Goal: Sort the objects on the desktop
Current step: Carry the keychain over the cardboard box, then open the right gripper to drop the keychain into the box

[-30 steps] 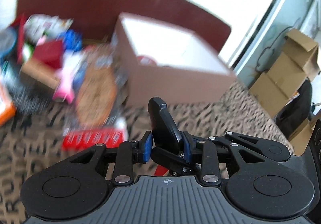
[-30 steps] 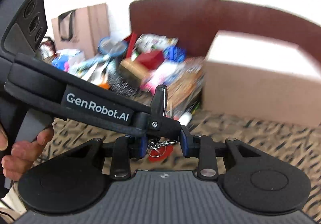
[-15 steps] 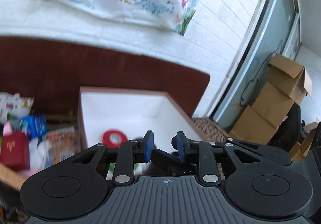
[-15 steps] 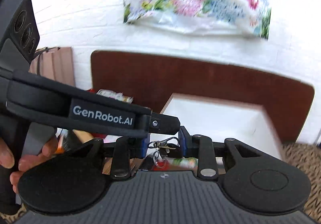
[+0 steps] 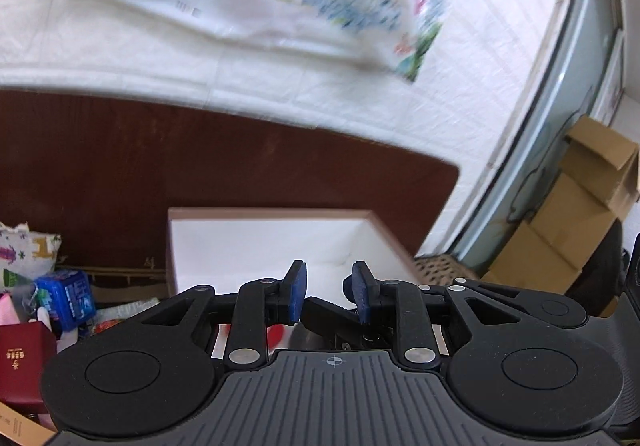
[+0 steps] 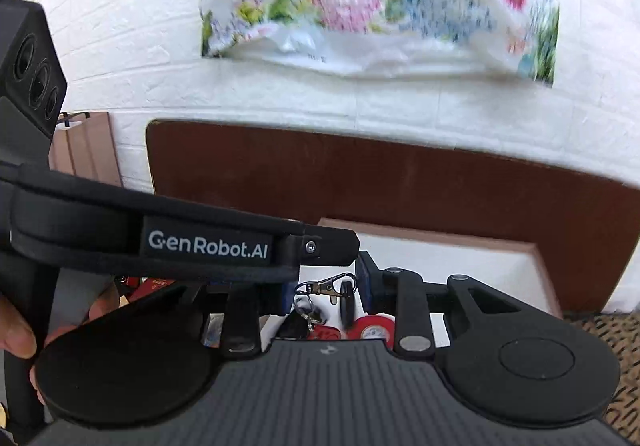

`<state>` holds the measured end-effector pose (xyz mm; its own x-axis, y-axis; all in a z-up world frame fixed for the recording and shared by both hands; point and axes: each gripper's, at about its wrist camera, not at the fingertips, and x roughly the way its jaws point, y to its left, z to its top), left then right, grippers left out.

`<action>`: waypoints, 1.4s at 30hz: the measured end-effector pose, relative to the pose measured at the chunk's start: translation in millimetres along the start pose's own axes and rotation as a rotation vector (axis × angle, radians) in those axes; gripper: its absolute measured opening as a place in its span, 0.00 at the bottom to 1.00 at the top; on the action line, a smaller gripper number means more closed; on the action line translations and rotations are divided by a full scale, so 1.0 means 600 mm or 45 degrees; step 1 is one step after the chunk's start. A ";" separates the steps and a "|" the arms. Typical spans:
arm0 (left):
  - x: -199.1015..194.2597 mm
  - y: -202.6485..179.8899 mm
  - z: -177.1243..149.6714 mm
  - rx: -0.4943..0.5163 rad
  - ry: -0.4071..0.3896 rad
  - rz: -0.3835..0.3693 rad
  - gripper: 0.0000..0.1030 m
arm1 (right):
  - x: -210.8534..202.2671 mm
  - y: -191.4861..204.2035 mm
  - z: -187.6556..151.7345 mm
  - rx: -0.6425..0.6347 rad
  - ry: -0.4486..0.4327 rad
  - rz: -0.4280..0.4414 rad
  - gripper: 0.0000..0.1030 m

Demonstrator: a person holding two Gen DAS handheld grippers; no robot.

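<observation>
A cardboard box point(image 5: 264, 242) with a white inside stands against the brown headboard; it also shows in the right wrist view point(image 6: 472, 262). My left gripper point(image 5: 328, 292) hangs over its near edge with jaws apart and nothing between the pads; a black object point(image 5: 336, 320) lies just below them. A red tape roll point(image 5: 276, 334) lies in the box. My right gripper point(image 6: 326, 290) is over the box, shut on a metal keychain clasp point(image 6: 326, 286) with keys and a red tag point(image 6: 324, 332) hanging under it. The left gripper's black body point(image 6: 160, 242) crosses that view.
A pile of packets, a blue pack point(image 5: 66, 298) and a red box point(image 5: 24, 362) lies left of the cardboard box. Stacked cartons point(image 5: 576, 206) stand at the right by a grey door. A flowered plastic bag point(image 6: 380, 6) hangs on the white brick wall.
Both grippers rose and moved over the box. The left gripper, shut on the black object a second ago, has opened and the object has dropped low between its fingers. The right still grips the keychain.
</observation>
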<state>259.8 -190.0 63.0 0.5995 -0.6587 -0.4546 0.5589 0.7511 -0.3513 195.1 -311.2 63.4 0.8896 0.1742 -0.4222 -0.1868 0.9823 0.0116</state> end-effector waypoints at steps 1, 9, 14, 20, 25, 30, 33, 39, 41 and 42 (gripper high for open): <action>0.009 0.008 -0.005 -0.009 0.015 0.006 0.39 | 0.013 -0.004 -0.004 0.021 0.019 0.007 0.34; 0.089 0.068 -0.041 -0.063 0.157 0.077 0.39 | 0.107 -0.034 -0.052 0.200 0.199 0.081 0.34; 0.109 0.082 -0.045 -0.047 0.182 0.096 0.38 | 0.139 -0.039 -0.068 0.236 0.253 0.097 0.35; 0.114 0.093 -0.043 -0.041 0.166 0.137 0.68 | 0.161 -0.040 -0.067 0.246 0.269 0.103 0.36; 0.099 0.090 -0.040 -0.028 0.128 0.079 0.97 | 0.159 -0.039 -0.059 0.205 0.226 0.063 0.66; 0.085 0.075 -0.041 0.033 0.091 0.096 1.00 | 0.156 -0.045 -0.059 0.185 0.217 -0.041 0.96; 0.084 0.072 -0.044 0.026 0.105 0.106 1.00 | 0.151 -0.055 -0.064 0.208 0.221 -0.049 0.99; 0.082 0.071 -0.054 0.016 0.129 0.144 1.00 | 0.148 -0.058 -0.070 0.223 0.275 -0.053 1.00; 0.077 0.068 -0.057 0.018 0.129 0.149 1.00 | 0.147 -0.058 -0.073 0.238 0.288 -0.051 1.00; 0.074 0.067 -0.058 0.021 0.127 0.151 1.00 | 0.145 -0.058 -0.074 0.244 0.291 -0.052 1.00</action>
<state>288.9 -187.4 0.4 0.6027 -0.5570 -0.5714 0.4973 0.8222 -0.2769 260.3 -333.1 -13.9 0.7739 0.1358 -0.6186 -0.0517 0.9870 0.1519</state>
